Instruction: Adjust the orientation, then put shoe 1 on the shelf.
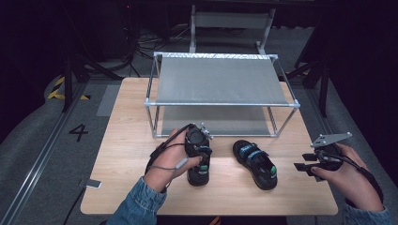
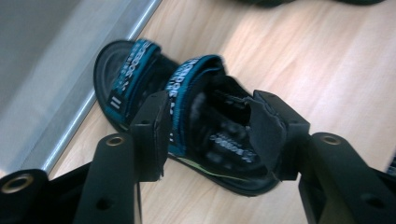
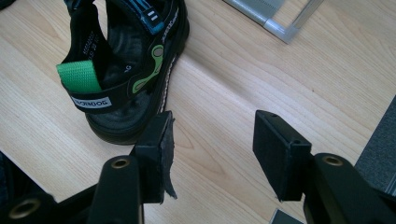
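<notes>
Tongs first: my left tongs (image 2: 210, 135) stand parted around the heel end of the left sandal (image 1: 199, 164), one pad at each side of it, and I see a gap between the pads and the shoe, so I read them as released. My right tongs (image 3: 212, 154) are spread wide with bare wood between the pads, grasping nothing.

On the high view the left sandal lies on the counter (image 1: 126, 140) at about 6 o'clock from the rack (image 1: 220, 79), under my left hand (image 1: 164, 164). The right sandal (image 1: 256, 163) lies just beside it toward 3 o'clock, the two apart. My right hand (image 1: 342, 173) sits well off toward 3 o'clock near the counter's edge.

The rack is the one thing here that could hold anything: a metal frame with two grey fabric shelves, standing at the 12 o'clock side of the counter. Both sandals are outside it, on the wood in front of its lower shelf.

Writing: the teal straps carry white letters, too blurred in the left gripper view for me to read. In the right gripper view the heel strap of the right sandal bears a white tag (image 3: 91, 101) that looks like "WARRIORDOG", though its first letters are unclear, under a green patch (image 3: 79, 76). On the floor at 9 o'clock from the counter a black "4" (image 1: 78, 132) is marked.
</notes>
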Demonstrator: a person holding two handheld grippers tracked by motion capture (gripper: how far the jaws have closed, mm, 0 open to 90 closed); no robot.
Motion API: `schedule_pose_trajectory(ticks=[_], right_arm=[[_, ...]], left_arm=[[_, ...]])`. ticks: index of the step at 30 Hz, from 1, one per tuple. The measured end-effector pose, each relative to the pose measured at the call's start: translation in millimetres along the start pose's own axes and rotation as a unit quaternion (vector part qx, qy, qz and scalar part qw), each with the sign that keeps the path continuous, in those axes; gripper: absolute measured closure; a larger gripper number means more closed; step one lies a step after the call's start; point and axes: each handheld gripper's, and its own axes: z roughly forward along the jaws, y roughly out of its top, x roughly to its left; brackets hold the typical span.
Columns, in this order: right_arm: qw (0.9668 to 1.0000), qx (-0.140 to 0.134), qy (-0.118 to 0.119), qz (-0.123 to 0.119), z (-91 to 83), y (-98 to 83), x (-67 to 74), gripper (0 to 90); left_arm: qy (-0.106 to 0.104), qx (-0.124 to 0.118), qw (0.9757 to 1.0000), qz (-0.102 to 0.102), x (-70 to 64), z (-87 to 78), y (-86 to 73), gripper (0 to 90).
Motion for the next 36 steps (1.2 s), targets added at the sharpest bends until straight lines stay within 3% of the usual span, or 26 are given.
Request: schedule_pose_trajectory(ticks=[11, 17, 20, 22, 29, 36], right_arm=[[1.0, 0.003, 0.006, 0.002, 4.8, 1.4, 2.3, 49.1], [1.0, 0.004, 0.005, 0.002, 5.0, 1.0, 1.6, 49.2], [1.0, 0.004, 0.004, 0.003, 5.1, 0.8, 1.2, 49.1], [1.0, 0.003, 0.005, 0.002, 4.5, 0.7, 1.4, 49.1], [1.0, 0.004, 0.005, 0.005, 5.7, 0.4, 0.5, 49.1], [0.9999, 0.004, 0.005, 0.008, 6.5, -0.1, -1.3, 49.0]], left_arm=[[-0.012, 0.018, 0.9995, -0.024, 17.0, 23.2, -3.0, 52.9], [-0.021, 0.027, 0.9991, -0.026, 21.7, 36.1, -2.9, 59.4], [-0.024, 0.028, 0.9992, -0.018, 22.9, 40.2, -2.8, 64.0], [-0.026, 0.023, 0.9991, -0.023, 23.9, 39.9, -2.3, 68.4], [-0.035, 0.021, 0.9989, -0.021, 25.6, 35.0, -1.8, 70.8], [-0.053, 0.01, 0.9984, -0.016, 17.4, 13.5, 2.6, 71.4]])
